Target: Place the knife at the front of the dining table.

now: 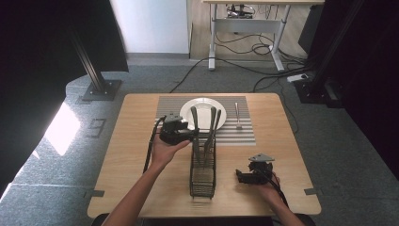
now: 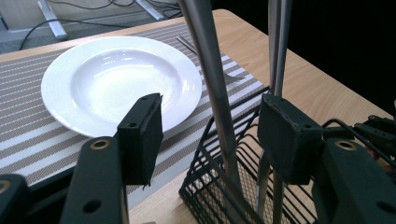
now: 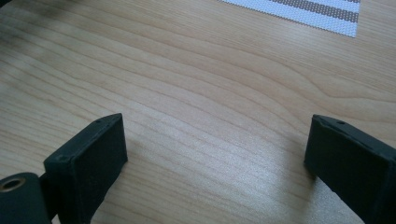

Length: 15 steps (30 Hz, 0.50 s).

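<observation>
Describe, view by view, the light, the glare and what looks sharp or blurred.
High view: sunlit patch on the floor at left, dark edges. Left gripper view: soft glare on the white plate, and the nearest utensil handle slightly blurred. Right gripper view: even light on the table, wood grain sharp.

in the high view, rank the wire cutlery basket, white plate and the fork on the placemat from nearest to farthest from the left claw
1. Wire cutlery basket: just right of the left claw, which sits beside the utensil handles standing in it.
2. White plate: just beyond the claw, on the striped placemat.
3. Fork: farthest, lying right of the plate on the placemat.
</observation>
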Tool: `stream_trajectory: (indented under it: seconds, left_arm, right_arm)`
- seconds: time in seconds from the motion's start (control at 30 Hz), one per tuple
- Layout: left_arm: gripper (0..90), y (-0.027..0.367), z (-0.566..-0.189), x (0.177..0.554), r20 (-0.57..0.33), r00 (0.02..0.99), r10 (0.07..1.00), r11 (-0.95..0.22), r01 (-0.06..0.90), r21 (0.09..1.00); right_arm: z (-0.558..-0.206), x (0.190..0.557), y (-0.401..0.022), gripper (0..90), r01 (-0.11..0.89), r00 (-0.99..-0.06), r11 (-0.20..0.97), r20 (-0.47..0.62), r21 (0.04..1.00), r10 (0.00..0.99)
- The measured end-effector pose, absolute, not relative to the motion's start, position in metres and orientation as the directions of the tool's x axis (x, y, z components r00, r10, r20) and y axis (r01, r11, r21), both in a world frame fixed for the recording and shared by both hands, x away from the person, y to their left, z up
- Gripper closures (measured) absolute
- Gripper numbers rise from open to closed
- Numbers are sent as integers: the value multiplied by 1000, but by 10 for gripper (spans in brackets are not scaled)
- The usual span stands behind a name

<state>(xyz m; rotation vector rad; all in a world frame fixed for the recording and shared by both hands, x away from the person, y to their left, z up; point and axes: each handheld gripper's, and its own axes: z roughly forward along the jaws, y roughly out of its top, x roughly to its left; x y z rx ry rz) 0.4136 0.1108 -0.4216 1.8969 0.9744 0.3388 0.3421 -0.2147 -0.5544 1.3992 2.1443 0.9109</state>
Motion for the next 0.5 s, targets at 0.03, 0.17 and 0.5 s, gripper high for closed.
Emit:
stream_trajectory:
  seconds: [0.03, 0.17, 0.5]
  left_arm:
    - [420, 110, -422, 414, -161, 645, 747, -239, 486, 841]
    - [456, 105, -422, 419, -164, 640, 751, -229, 485, 844]
    - [609, 100, -426, 425, -157, 634, 757, -218, 473, 854]
  right_arm:
    - [-554, 342, -215, 57, 638, -406, 279, 5, 718, 914]
    - [-554, 342, -215, 61, 636, -409, 282, 4, 718, 912]
    - [-554, 342, -215, 72, 634, -415, 285, 5, 719, 910]
